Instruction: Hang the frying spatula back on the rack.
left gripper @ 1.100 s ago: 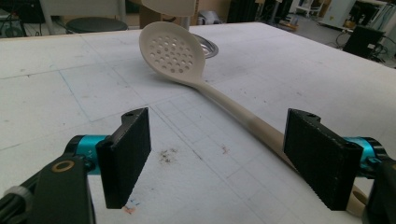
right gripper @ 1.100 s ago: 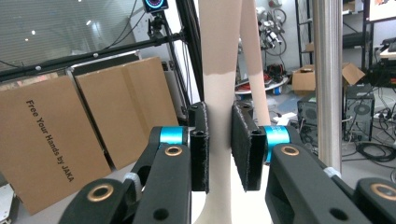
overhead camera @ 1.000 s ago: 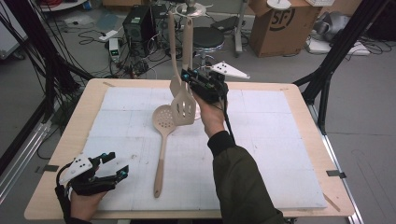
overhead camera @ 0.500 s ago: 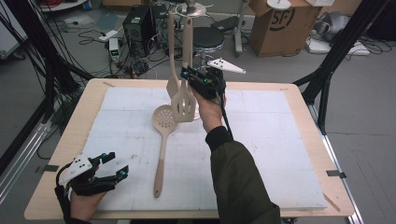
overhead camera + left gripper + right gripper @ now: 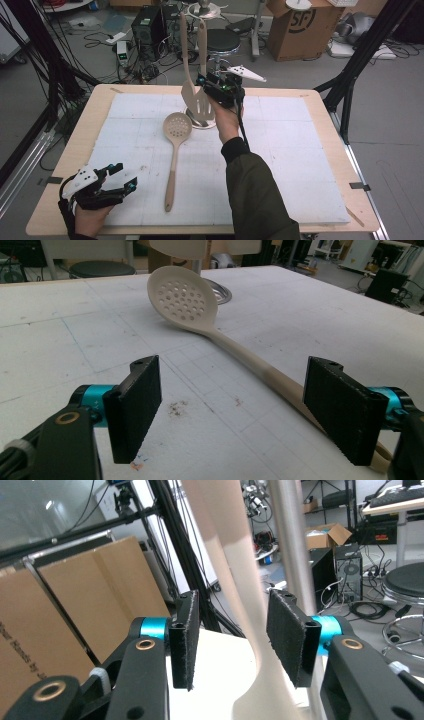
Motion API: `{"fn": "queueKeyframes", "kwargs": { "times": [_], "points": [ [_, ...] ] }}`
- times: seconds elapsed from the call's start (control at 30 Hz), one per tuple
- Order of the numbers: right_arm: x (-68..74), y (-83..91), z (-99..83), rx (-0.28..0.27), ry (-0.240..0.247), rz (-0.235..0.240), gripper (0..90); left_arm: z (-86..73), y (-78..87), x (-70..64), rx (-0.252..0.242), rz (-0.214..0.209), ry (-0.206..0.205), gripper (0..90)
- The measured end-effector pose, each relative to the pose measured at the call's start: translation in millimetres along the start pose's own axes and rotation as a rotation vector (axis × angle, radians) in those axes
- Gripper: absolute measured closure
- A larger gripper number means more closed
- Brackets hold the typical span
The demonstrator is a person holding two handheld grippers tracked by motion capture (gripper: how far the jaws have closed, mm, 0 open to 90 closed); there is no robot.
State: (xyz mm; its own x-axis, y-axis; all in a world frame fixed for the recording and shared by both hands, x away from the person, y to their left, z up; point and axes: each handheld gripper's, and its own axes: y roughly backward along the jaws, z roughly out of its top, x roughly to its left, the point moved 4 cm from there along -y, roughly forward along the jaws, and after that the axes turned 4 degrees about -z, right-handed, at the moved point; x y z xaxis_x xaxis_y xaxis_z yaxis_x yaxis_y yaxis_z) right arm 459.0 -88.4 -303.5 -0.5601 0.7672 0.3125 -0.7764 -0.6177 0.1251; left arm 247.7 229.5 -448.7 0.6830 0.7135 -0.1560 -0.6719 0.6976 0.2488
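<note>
Cluttered workshop floor lay behind the table (image 5: 320, 115), with a cardboard box (image 5: 300, 25), a round stool (image 5: 222, 40), a computer tower (image 5: 147, 25) and loose cables beyond its far edge. On top, a white gridded mat (image 5: 280, 165) covered most of the wooden surface. At the far middle of the mat, the right gripper (image 5: 212, 92) was raised above a round metal holder (image 5: 200, 122) and faced two pale utensils that stood up from it: a slotted spatula (image 5: 197, 102) and, close beside it, a second utensil (image 5: 201, 42) whose head was hidden. In the right gripper view, the right gripper (image 5: 232, 640) had its black pads (image 5: 185, 640) spread apart, with the spatula's handle (image 5: 235, 580) running up between them; whether either pad touched the handle could not be told. A perforated spoon (image 5: 174, 150) lay flat on the mat just in front of the holder, bowl toward the far side and handle pointing toward the person. Near the front left corner, the left gripper (image 5: 122, 177) rested low over the mat, well apart from the holder. In the left gripper view, the left gripper (image 5: 232, 410) stood wide open and held nothing, and the spoon (image 5: 200, 315) stretched away ahead, its handle end passing close to one pad.
</note>
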Motion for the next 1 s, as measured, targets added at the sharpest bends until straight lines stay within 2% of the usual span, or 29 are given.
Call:
{"fn": "queueKeyframes", "kwargs": {
  "times": [0.03,0.1,0.2,0.47,0.53,0.6,0.67,0.8,1.0],
  "points": [
    [-1.9,1.2,-0.6,-0.002,0.001,-0.003,53.4,0.0,-0.2,-0.3,0.000,0.000,0.000,24.1],
    [-3.7,5.7,-1.5,-0.027,-0.027,0.015,52.6,-0.2,-0.7,-1.2,0.004,0.001,-0.001,24.1],
    [-5.4,13.7,-1.7,-0.050,-0.037,0.029,45.8,-0.3,-1.4,-3.9,0.006,-0.002,-0.008,24.1],
    [-9.0,26.2,-6.1,-0.040,-0.034,0.072,33.4,-1.7,3.8,-5.0,0.012,0.010,-0.015,24.1],
    [-8.9,28.9,-9.1,-0.037,-0.050,0.100,31.9,-1.7,3.9,-4.5,0.008,0.014,-0.009,24.1],
    [-8.5,32.1,-13.4,-0.030,-0.076,0.150,30.6,-2.1,3.8,-3.4,0.008,0.014,-0.004,24.0],
    [-7.8,36.6,-18.2,-0.017,-0.067,0.176,30.6,-2.2,2.0,-2.6,0.007,0.014,-0.005,24.0],
    [-10.2,43.2,-26.0,0.002,-0.052,0.181,30.3,-2.4,-4.7,-4.0,0.019,0.000,-0.011,24.0],
    [-21.4,52.3,-31.4,0.005,-0.064,0.167,30.3,-1.8,-12.0,-4.0,0.025,-0.010,-0.010,23.8]
  ]
}}
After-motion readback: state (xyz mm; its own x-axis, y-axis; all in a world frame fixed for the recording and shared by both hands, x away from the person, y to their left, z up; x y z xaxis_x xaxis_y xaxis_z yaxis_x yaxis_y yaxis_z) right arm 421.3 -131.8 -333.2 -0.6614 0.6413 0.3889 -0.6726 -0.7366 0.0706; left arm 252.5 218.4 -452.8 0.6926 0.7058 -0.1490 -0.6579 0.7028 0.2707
